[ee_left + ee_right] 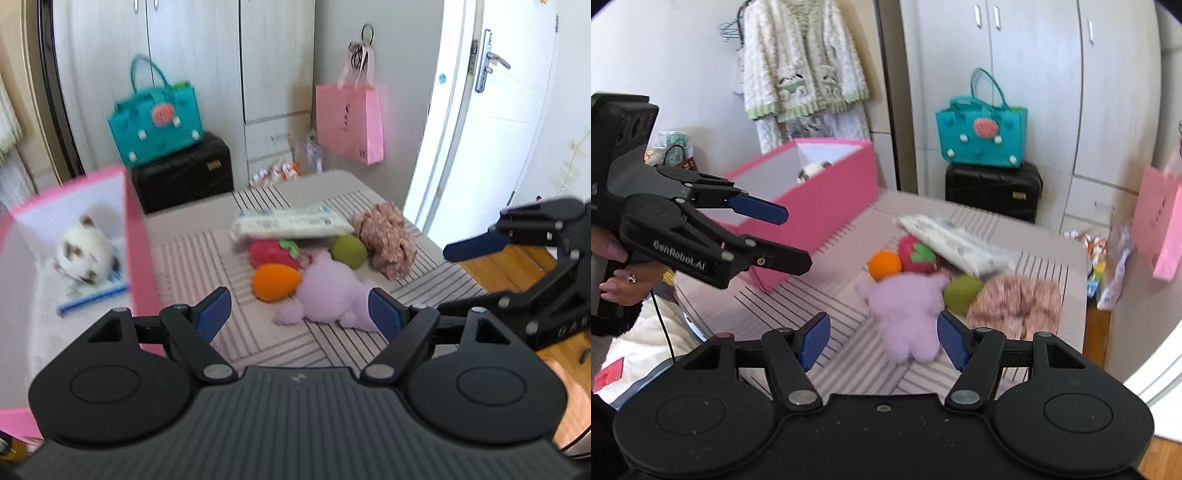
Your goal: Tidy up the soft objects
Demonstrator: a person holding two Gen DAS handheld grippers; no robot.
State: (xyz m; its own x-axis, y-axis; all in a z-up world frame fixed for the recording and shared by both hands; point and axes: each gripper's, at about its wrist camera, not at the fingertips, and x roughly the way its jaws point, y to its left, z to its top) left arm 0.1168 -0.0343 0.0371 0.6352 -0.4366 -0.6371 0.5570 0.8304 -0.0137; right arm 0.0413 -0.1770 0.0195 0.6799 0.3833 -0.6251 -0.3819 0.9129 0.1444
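Task looks barely started, judging by how things lie: one white-and-brown plush (pixel 85 254) already sits inside the pink box (pixel 129 236) at the left of the left wrist view (top of it just peeks over the box rim in the right wrist view), everything else is loose on the striped bed cover (pixel 192 258). Pile at frame centre, all touching or overlapping: purple plush (pixel 328 291) nearest the cameras, orange ball (pixel 275 282) just beside it on the left, red strawberry toy (pixel 271 253) behind that, green ball (pixel 349 251) to the right, pink knitted bundle (pixel 386 240) further right, white plastic-wrapped pack (pixel 291 223) lying across the back of the pile. So approx 6 items left vs 1 boxed. Left gripper (pixel 301 312) has its fingers spread wide, nothing between them, hovering above the bed short of the purple plush. Right gripper (pixel 884 338) likewise released and empty, its blue pads framing the purple plush from above w/o touching it. Purple plush seems the likely next pick, being closest to both. Both views are motion-blurred, so fine detail of the pile is unclear.
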